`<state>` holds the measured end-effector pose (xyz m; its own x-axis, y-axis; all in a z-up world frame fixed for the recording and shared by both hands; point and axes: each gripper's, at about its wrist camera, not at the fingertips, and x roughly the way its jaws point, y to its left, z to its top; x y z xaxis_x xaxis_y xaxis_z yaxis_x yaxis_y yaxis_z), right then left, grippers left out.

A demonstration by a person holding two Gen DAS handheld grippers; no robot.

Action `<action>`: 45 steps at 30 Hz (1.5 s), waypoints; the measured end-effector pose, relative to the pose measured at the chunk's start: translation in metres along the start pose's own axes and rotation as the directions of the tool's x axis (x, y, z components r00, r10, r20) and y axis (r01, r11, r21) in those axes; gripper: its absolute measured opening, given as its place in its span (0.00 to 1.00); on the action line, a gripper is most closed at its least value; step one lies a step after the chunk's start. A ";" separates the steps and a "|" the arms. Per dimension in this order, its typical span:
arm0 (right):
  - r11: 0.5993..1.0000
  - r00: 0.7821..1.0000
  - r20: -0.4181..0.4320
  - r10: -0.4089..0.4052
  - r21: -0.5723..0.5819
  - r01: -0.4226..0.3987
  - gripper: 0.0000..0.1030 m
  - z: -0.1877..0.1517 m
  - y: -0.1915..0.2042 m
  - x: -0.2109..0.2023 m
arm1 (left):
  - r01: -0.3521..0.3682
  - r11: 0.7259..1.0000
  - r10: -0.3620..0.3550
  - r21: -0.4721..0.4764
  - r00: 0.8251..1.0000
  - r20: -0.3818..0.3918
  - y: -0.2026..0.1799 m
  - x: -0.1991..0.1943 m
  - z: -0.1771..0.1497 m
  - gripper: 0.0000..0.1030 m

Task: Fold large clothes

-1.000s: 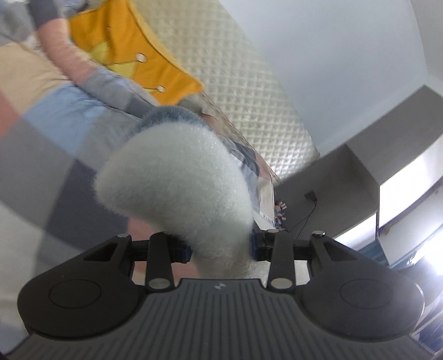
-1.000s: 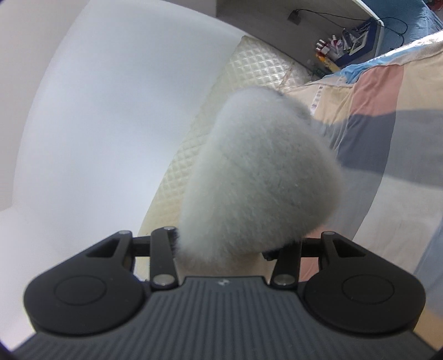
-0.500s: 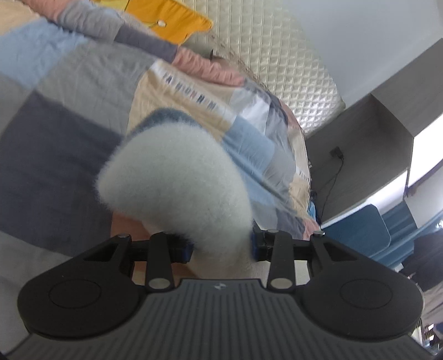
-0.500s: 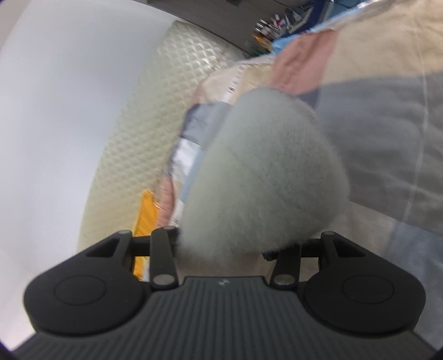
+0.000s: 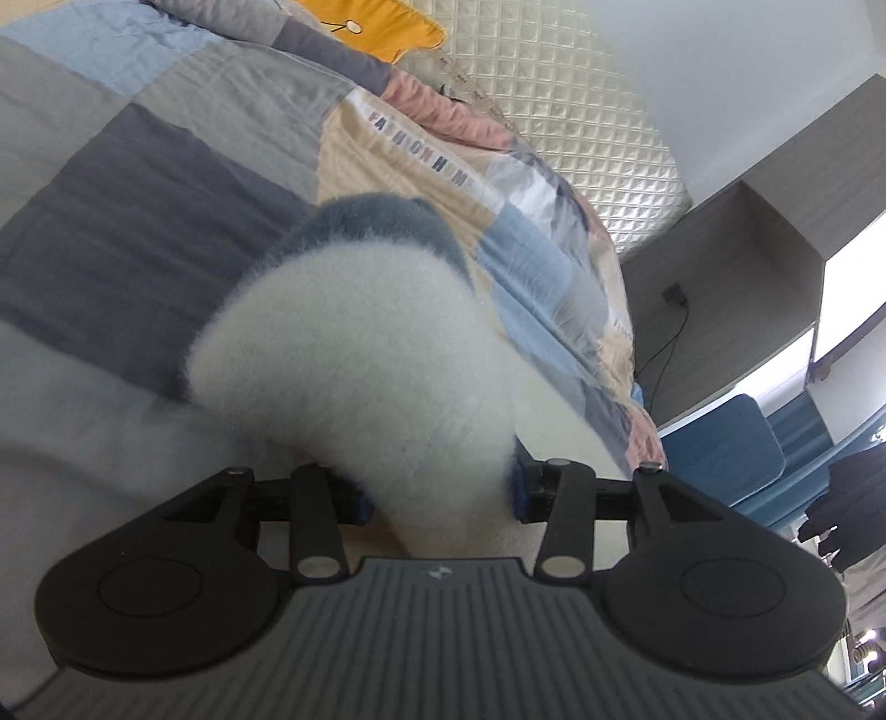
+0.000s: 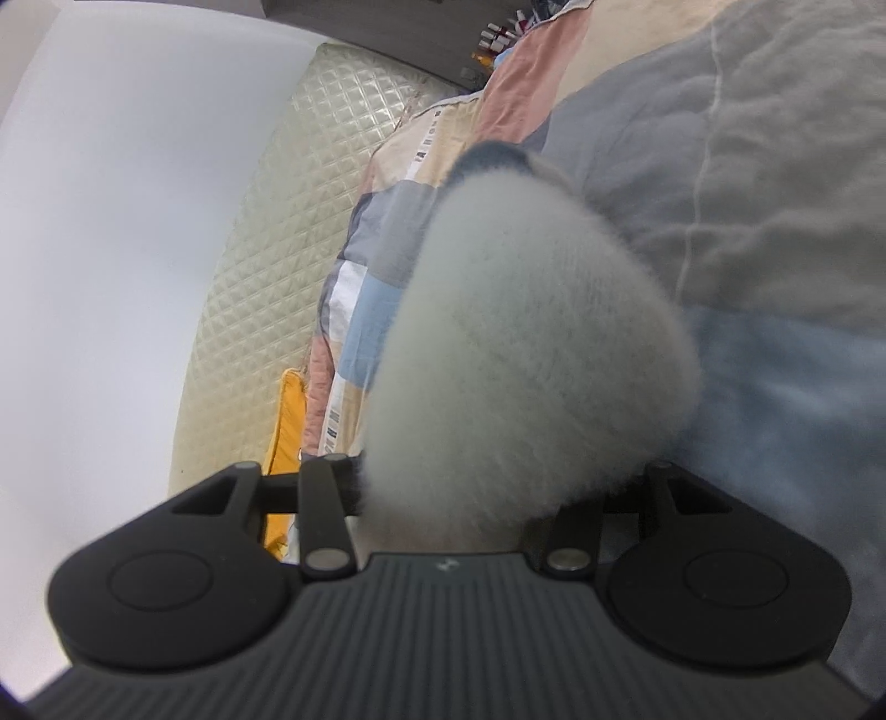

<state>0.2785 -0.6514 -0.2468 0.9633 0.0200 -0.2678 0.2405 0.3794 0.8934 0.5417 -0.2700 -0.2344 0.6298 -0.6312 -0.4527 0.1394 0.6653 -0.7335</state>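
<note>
Left wrist view, left to right: patchwork quilt (image 5: 166, 232) of grey, blue, beige and pink squares covers the bed, a printed letter strip runs across its middle, a yellow cushion (image 5: 382, 27) sits at the top against the cream quilted headboard (image 5: 565, 111). Centre frame: a bunched fold of fluffy white garment (image 5: 365, 365) with a blue-grey edge on its far side sits between the fingers of the left gripper (image 5: 440, 493), hanging over the quilt. Jaws are opening, fabric is between them, and the fleece hides the pads, so I cannot tell if they still press on it. Far right: grey shelving unit (image 5: 742, 249) with a dangling cable, blue chair below it. Right wrist view: white wall, headboard, the cushion's edge, then quilt. Right gripper (image 6: 482, 498) has another wad of the same garment (image 6: 531, 354) between its fingers, jaws opening; pad contact hidden by pile too.
</note>
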 end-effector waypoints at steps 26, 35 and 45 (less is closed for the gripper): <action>0.952 0.989 0.056 0.133 -0.286 -0.112 0.51 -0.015 0.178 -0.149 | -0.113 0.946 0.082 0.303 0.990 0.113 -0.129 -0.251 0.027 0.56; 0.817 0.966 0.035 0.255 -0.543 -0.196 0.51 -0.058 0.286 -0.245 | -0.074 0.864 -0.015 0.499 0.985 0.172 -0.210 -0.380 -0.009 0.56; 0.712 0.969 0.042 0.245 -0.686 -0.150 0.51 -0.123 0.311 -0.311 | -0.135 0.778 -0.033 0.613 0.966 0.256 -0.230 -0.475 -0.080 0.62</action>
<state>0.0391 -0.4258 0.0700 0.9970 0.0732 -0.0255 -0.0552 0.9016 0.4290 0.1493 -0.1556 0.1088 0.7993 -0.5300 -0.2831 0.4917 0.8478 -0.1989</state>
